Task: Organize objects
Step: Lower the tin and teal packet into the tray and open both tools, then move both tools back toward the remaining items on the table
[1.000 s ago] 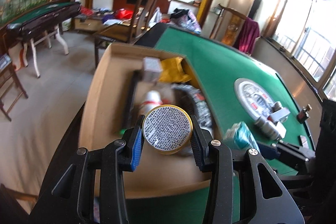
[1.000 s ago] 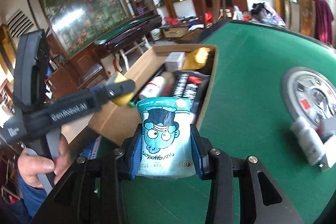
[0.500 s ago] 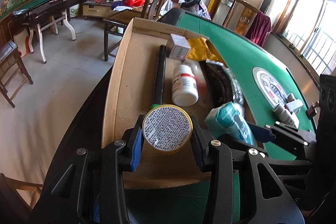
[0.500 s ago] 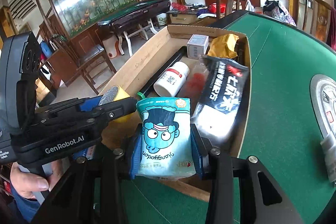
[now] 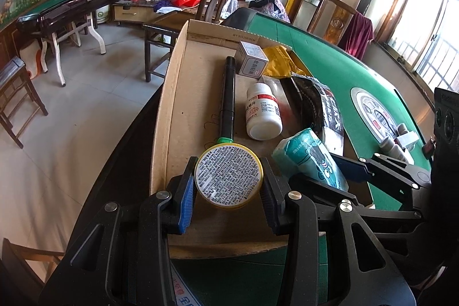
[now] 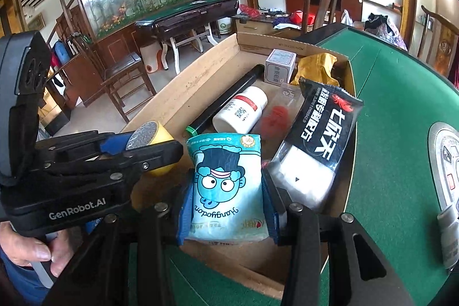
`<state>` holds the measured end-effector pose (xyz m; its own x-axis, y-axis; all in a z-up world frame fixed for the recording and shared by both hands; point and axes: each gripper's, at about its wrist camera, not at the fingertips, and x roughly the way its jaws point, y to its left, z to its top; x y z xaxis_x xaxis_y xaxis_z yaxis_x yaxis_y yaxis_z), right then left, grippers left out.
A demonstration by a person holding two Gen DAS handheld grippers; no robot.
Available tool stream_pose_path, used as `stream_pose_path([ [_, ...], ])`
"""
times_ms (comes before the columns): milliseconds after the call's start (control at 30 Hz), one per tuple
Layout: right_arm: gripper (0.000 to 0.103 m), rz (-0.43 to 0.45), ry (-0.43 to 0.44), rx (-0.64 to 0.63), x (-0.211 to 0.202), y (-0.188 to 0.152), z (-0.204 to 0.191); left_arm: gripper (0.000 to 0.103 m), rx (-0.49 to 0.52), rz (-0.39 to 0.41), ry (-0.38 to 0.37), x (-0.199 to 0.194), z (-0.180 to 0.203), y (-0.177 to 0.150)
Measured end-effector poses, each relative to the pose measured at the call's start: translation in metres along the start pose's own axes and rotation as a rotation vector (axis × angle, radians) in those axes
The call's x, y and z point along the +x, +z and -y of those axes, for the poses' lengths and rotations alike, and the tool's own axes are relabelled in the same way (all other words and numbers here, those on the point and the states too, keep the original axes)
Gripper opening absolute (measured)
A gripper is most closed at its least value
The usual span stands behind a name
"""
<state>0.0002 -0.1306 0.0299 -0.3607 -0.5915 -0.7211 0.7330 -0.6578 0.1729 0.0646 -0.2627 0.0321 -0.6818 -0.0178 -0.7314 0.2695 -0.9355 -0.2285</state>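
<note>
The green bench carries a long cardboard box. Inside lie a black sachet, a black tube, a white pill bottle and a small grey carton. The right tongs, jaws just eased a little wider, hold a blue cartoon packet over the box's near end. The left tongs clamp a round yellow tin beside it.

Matt cardboard box, green felt table, glossy plastic pouch
</note>
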Motion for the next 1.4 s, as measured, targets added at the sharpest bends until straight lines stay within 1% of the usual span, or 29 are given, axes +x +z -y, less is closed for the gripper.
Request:
stream_pose_path([
  [200,0.049,0.004,0.034,0.028,-0.004,0.001,0.003,0.040,-0.014,-0.013,-0.011,-0.001,-0.003,0.003],
  [367,0.050,0.030,0.050,0.031,-0.011,0.003,0.003,0.044,-0.033,-0.022,-0.029,-0.003,-0.004,0.005],
  [433,0.050,0.036,0.051,0.031,-0.013,0.003,0.003,0.046,-0.036,-0.018,-0.025,-0.005,-0.005,0.006],
  [667,0.050,0.064,0.085,0.045,-0.025,0.004,0.007,0.046,-0.054,0.006,-0.019,-0.015,-0.005,0.009],
  [767,0.050,0.096,0.108,0.082,-0.039,0.004,0.019,0.046,-0.059,0.020,-0.027,-0.022,-0.002,0.010],
  [800,0.050,0.112,0.120,0.101,-0.049,0.002,0.027,0.046,-0.056,0.025,-0.028,-0.025,0.000,0.011],
  [867,0.050,0.135,0.110,0.129,-0.063,-0.002,0.044,0.046,-0.048,0.044,-0.034,-0.033,0.004,0.012],
  [933,0.050,0.146,0.064,0.169,-0.080,-0.008,0.073,0.046,-0.033,0.058,-0.048,-0.041,0.012,0.014],
  [1067,0.050,0.153,-0.074,0.284,-0.108,-0.026,0.141,0.046,0.009,0.061,-0.100,-0.049,0.036,0.015],
  [1100,0.051,0.142,-0.129,0.321,-0.114,-0.033,0.163,0.046,0.025,0.055,-0.117,-0.049,0.046,0.014],
  [1167,0.052,0.102,-0.201,0.354,-0.118,-0.041,0.189,0.046,0.055,0.041,-0.146,-0.047,0.064,0.013],
  [1200,0.052,0.089,-0.223,0.378,-0.119,-0.047,0.204,0.046,0.072,0.030,-0.162,-0.045,0.075,0.013],
  [1300,0.052,0.043,-0.230,0.436,-0.113,-0.061,0.230,0.046,0.116,-0.003,-0.199,-0.037,0.103,0.010],
  [1333,0.052,0.031,-0.224,0.445,-0.110,-0.064,0.233,0.046,0.132,-0.015,-0.206,-0.034,0.112,0.009],
  [1400,0.052,0.022,-0.182,0.457,-0.107,-0.070,0.234,0.046,0.163,-0.039,-0.216,-0.028,0.128,0.006],
])
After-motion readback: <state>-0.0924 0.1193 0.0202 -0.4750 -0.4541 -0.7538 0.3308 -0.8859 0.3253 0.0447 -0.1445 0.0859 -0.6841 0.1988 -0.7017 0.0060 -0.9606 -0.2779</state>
